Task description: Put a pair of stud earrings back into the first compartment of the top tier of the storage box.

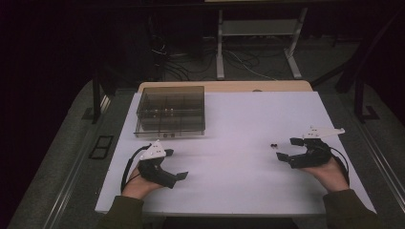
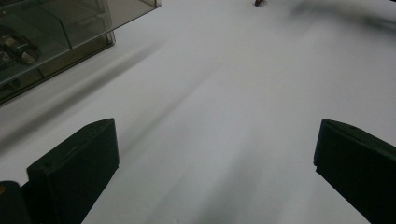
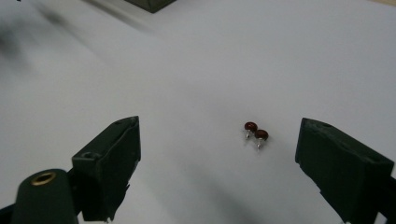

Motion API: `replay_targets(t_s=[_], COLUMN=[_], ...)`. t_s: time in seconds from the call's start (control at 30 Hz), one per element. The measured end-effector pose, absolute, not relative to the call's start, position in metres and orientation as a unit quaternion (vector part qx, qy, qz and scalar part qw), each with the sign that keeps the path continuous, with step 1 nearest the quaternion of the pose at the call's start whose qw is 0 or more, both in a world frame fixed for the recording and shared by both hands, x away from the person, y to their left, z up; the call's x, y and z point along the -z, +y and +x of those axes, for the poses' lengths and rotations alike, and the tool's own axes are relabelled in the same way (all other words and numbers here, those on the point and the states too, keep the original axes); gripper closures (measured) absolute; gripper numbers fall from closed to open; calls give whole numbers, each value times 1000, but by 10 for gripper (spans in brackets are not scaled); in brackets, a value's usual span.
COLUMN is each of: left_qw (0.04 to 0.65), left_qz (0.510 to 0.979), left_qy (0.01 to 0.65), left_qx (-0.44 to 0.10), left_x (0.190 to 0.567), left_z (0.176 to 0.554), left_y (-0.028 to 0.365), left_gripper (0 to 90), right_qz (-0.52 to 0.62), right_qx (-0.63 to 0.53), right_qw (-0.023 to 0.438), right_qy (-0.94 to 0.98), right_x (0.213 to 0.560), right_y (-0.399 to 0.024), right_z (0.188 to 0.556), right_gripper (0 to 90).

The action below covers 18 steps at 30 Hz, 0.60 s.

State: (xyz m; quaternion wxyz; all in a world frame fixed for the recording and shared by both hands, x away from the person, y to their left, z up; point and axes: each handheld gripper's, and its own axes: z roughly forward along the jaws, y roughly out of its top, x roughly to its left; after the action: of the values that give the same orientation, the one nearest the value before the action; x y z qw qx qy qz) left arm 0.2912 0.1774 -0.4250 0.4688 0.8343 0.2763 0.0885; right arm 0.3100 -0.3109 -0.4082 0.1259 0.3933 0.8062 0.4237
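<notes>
Two small dark red ear studs (image 3: 256, 133) with silver posts lie side by side on the white table (image 1: 239, 176). From above the ear studs (image 1: 273, 145) sit just left of my right gripper (image 1: 288, 148). In its own view my right gripper (image 3: 219, 135) stands open, with the studs between the jaws, nearer the right one and touching neither. My left gripper (image 1: 175, 164) rests at the front left, held in a hand. Its own view shows my left gripper (image 2: 215, 140) open over bare table, with the studs (image 2: 259, 2) far off at the top edge.
A smoky clear box (image 1: 169, 110) with several compartments stands at the back left of the table; the same box (image 2: 56, 37) holds small metal pieces. Beyond the table's far wooden edge (image 1: 224, 86) are desk legs and cables on the floor.
</notes>
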Motion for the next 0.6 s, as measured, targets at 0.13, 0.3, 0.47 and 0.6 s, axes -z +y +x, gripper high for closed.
replay_targets(t_s=[0.13,0.3,0.47,0.6], left_qw=[470,471,472,472], left_qz=[833,832,831,831], left_qy=[278,279,279,278], left_qx=[-89,-89,-89,-90], left_x=[425,425,425,425], left_z=[291,291,291,291], left_y=[177,177,178,177], left_gripper=[0,0,0,0], right_qz=[394,397,406,411], right_qx=[-421,-419,-417,-414], right_qw=[127,133,132,137], right_qy=[807,806,802,800], right_x=[407,404,403,404], right_y=[-309,-309,-312,-315], right_z=[316,327,337,347], right_gripper=[138,140,141,147])
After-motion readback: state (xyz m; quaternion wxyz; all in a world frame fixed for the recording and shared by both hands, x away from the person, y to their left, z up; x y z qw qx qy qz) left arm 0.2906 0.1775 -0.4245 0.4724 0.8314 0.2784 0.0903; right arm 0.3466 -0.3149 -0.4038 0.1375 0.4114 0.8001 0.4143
